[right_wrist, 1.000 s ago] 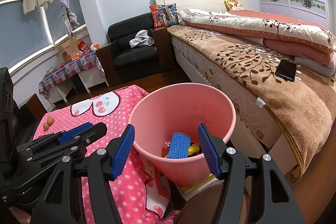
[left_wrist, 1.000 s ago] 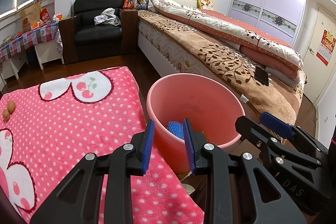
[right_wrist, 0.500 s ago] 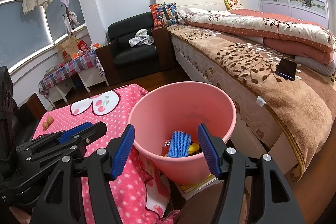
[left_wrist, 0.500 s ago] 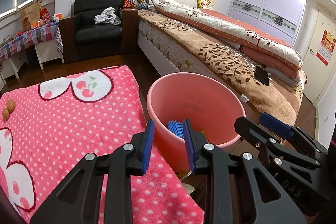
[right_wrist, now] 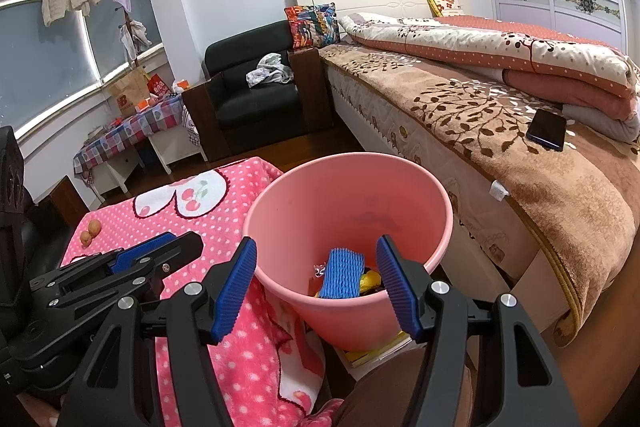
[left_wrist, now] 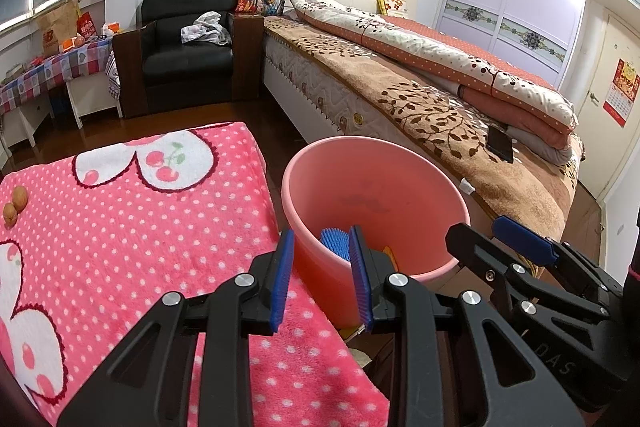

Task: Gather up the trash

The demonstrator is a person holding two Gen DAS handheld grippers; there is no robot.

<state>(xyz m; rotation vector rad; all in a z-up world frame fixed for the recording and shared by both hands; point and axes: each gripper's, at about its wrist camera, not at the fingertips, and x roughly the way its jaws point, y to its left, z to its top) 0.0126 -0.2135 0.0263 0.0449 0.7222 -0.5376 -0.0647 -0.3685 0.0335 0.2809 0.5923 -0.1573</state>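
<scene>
My left tongs hover with jaws parted and empty at the bottom centre of the left wrist view, above the near rim of a round pink plastic bucket standing between the desk draped in a pink polka-dot fleece blanket and the bed with a brown leaf-patterned cover. My right tongs, spread wider and holding nothing, frame the bucket's mouth in the right wrist view. Inside at the bottom lies a blue ribbed foam sleeve beside yellow scraps. Two small brown round fruits rest at the blanket's far left edge. A dark phone lies on the bed.
</scene>
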